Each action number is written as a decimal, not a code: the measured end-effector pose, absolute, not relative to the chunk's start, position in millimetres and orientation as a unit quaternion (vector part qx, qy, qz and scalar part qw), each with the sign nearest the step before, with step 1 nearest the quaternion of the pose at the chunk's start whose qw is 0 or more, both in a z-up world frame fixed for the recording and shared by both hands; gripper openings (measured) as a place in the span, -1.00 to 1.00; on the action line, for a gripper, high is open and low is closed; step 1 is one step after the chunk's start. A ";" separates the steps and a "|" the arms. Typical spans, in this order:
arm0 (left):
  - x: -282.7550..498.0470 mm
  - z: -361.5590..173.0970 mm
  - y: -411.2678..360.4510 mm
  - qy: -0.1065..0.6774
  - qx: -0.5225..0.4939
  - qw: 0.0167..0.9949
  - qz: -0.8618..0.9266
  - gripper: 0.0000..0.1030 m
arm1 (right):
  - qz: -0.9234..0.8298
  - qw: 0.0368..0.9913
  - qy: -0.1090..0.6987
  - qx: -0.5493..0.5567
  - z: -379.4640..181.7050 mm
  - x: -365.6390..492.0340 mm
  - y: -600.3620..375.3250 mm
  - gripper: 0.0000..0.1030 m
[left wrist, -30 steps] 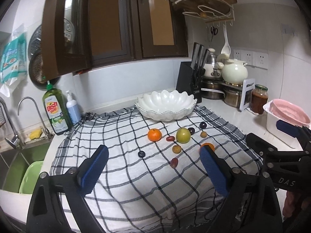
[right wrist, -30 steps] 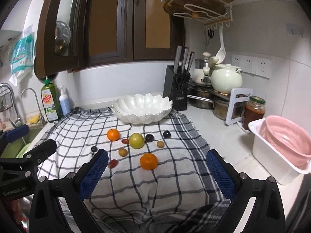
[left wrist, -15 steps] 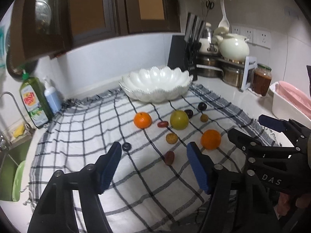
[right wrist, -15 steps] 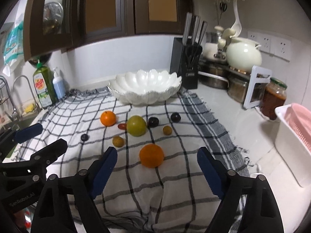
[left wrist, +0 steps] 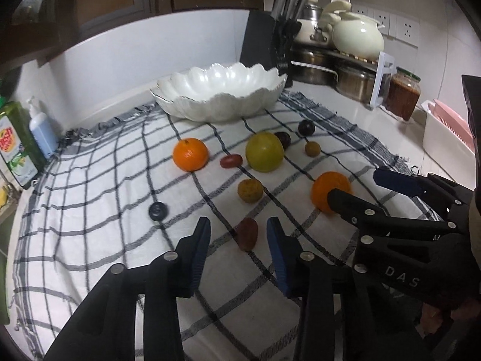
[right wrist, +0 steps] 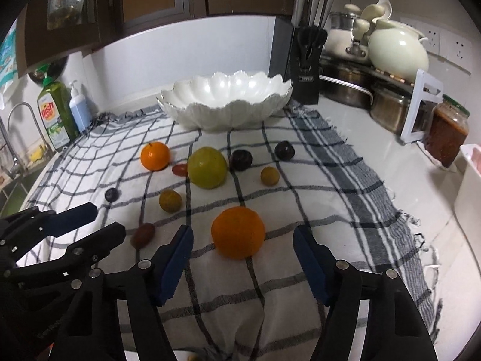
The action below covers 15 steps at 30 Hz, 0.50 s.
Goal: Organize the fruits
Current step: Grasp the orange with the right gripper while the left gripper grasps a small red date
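Observation:
Several fruits lie on a checked cloth in front of an empty white scalloped bowl. My left gripper is open, its fingertips either side of a small reddish-brown fruit, just short of it. My right gripper is open, its fingers flanking a large orange close in front. Farther back lie a green apple, a smaller orange, a red cherry tomato, dark plums and small yellow-brown fruits. The right gripper also shows in the left wrist view.
A knife block, steel pots, a cream teapot and a sauce jar stand at the back right. A pink colander in a white tub is far right. Dish soap and a sink are left.
Both grippers have moved forward and down toward the cloth. The left one has narrowed around the small reddish fruit; the right one has closed in on the large orange.

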<state>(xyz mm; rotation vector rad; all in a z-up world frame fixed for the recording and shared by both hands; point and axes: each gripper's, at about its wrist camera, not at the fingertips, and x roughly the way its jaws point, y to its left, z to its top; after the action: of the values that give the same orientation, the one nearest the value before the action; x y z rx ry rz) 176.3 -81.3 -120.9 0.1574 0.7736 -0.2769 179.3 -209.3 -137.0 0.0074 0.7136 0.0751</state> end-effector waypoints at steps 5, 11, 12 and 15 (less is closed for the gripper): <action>187.2 -131.3 -84.1 0.388 0.078 0.907 -0.146 -0.41 | 0.035 0.930 0.365 0.008 -147.1 188.9 -210.2 0.22; 197.8 -141.1 -84.4 0.404 0.073 0.899 -0.153 -0.52 | 0.031 0.926 0.377 0.008 -155.5 195.8 -208.6 0.14; 198.7 -142.5 -84.3 0.407 0.072 0.897 -0.155 -0.53 | 0.031 0.925 0.378 0.005 -156.7 196.6 -207.5 0.11; 201.1 -146.1 -83.8 0.413 0.071 0.894 -0.159 -0.58 | 0.031 0.924 0.380 0.002 -157.9 198.7 -205.1 0.04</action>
<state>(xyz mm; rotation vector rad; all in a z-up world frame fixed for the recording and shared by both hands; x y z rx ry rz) 201.1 -83.8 -146.1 0.1464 0.8570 -0.3298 198.7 -205.1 -157.9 0.0044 0.7803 0.0646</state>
